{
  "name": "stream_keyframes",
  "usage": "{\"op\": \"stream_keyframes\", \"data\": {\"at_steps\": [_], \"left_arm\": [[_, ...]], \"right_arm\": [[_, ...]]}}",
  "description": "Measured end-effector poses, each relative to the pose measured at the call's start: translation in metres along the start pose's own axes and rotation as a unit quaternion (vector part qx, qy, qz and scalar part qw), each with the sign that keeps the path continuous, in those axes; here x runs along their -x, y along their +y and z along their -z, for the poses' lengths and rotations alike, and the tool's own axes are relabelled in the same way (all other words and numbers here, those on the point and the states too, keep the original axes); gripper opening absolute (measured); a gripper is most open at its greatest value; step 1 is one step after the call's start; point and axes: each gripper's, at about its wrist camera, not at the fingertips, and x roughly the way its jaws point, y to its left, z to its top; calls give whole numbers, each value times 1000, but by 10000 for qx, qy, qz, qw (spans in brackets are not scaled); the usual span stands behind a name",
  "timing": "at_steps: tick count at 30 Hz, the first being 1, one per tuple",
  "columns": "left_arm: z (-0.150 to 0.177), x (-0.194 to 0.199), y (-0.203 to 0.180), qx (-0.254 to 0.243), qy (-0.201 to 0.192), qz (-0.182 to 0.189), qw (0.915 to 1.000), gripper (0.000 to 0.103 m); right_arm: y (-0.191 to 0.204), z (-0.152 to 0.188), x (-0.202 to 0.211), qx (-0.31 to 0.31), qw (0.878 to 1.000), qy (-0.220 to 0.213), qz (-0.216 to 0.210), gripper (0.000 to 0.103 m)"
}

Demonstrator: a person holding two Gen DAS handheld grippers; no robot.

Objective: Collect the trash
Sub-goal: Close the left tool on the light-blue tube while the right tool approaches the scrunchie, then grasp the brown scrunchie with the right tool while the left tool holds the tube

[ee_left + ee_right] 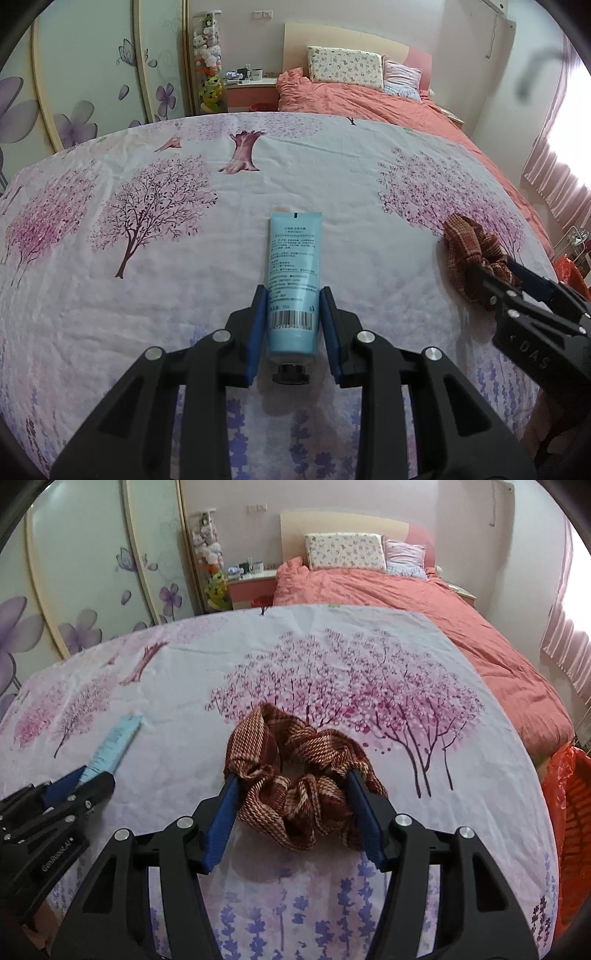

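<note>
**Two grippers, two pieces of clutter on the blossom-print cloth**

The left gripper (291,314) has its blue pads pressed against the sides of a light-blue cream tube (293,273), which lies flat on the tree-printed cloth (147,295) with its black cap (290,373) pointing near and its crimped end pointing far. The pinch sits low on the tube's body, by the barcode — a sensible place, since the fuller end near the cap probably gives the pads something firm to squeeze.

To the right, the right gripper (291,812) straddles a brown-and-cream woven scrunchie (299,782). Its jaws are spread fairly wide, one pad at each outer edge of the bunched fabric (the left pad touches the folds; whether the right one presses is hard to tell). The wide stance suits a soft ring that would likely slip out of a narrow bite.

Both items rest on the cloth, well apart. At the far right edge a red bag-lined basket (569,812) stands beside the table — probably where the trash is meant to go.
</note>
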Motion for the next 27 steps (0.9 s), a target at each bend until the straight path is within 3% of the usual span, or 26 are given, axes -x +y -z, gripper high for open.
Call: {"op": "stream_keyframes", "data": {"at_steps": [4,6,8,11,17,27], "left_arm": [[0,0,1,-7,1,-12,10000,29],[1,0,1,-8,1,-12,10000,29],[1,0,1,-9,1,-15,10000,29],[1,0,1,-12,1,-20,10000,29],[1,0,-4,-129,4,-146,9998,29],[4,14,0,19,-281,20,9996,28]], "right_arm": [[4,3,0,128,9998,73,114,57],[5,5,1,204,9996,95,184,48],[1,6,4,224,9995,78,222,31],[-10,9,9,95,9999,58,104,22],[-24,17,26,-127,9999,-51,-27,20],[-48,25,58,-289,9993,-212,-104,20]]}}
